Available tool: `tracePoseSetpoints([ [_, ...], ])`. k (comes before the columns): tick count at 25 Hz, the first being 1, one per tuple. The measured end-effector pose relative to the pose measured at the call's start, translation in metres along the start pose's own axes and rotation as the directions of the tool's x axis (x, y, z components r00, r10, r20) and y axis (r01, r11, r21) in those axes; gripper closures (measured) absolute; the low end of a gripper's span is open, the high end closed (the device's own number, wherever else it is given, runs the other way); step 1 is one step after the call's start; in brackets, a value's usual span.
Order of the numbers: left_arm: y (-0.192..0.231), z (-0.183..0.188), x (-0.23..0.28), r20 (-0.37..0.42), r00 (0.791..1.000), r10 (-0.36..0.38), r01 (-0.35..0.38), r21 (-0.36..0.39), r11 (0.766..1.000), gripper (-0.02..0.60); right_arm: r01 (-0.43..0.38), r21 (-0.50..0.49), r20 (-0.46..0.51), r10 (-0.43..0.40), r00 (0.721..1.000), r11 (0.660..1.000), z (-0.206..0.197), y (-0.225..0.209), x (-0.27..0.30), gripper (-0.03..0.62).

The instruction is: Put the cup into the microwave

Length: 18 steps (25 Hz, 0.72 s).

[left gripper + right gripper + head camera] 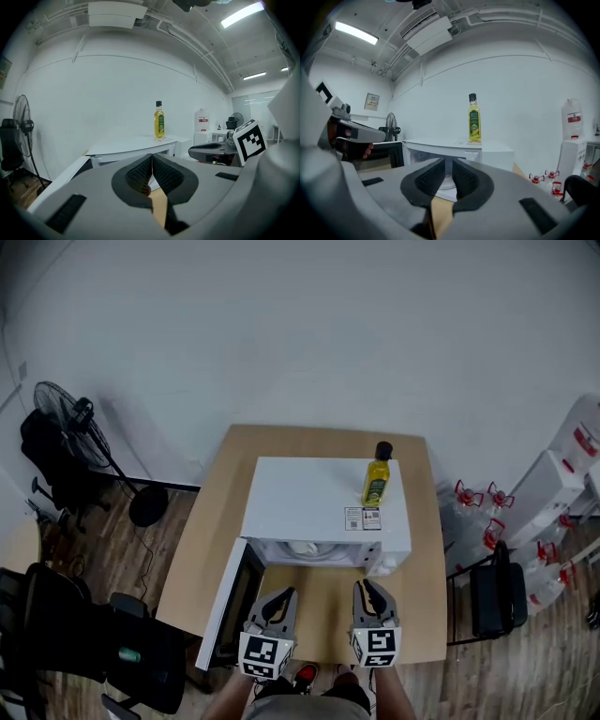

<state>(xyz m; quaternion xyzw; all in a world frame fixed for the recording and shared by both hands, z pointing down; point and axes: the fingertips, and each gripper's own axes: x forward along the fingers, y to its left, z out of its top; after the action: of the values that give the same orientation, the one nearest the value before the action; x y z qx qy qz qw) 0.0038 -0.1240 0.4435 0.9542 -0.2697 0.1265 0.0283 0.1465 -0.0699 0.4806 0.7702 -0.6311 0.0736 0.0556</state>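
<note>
the cup (302,547) sits inside the open microwave (319,493) at frame centre. just below it, the left gripper (284,596) is clenched on nothing, and the right gripper (367,589) is empty, its jaws slightly parted.

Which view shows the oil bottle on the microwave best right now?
The right gripper view: the oil bottle stands largest there, upright and unblocked, label toward the camera. The left gripper view shows it smaller. The head view looks down on it, on the microwave's top near the right side.
</note>
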Motion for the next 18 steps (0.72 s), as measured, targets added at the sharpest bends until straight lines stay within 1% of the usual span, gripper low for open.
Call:
tracePoseSetpoints([
  [6,-0.027,0.002,-0.008,0.016,0.996,-0.090,0.090,0.023,0.996,0.555,0.097,-0.008,0.014,-0.097,0.995,0.995,0.004,-0.009,-0.047,0.559],
  [9,-0.040,-0.001,-0.012,0.014,0.992,-0.124,0.124,0.030,0.992,0.555,0.124,-0.013,0.011,-0.124,0.992,0.992,0.004,-0.011,-0.065,0.566],
  [13,-0.050,-0.002,-0.014,0.012,0.988,-0.151,0.151,0.035,0.988,0.555,0.149,-0.018,0.009,-0.149,0.989,0.989,0.005,-0.013,-0.081,0.571],
  [18,-0.057,0.002,-0.013,0.018,0.986,-0.165,0.164,0.044,0.986,0.555,0.175,-0.035,0.027,-0.175,0.984,0.984,0.010,-0.018,-0.089,0.577],
])
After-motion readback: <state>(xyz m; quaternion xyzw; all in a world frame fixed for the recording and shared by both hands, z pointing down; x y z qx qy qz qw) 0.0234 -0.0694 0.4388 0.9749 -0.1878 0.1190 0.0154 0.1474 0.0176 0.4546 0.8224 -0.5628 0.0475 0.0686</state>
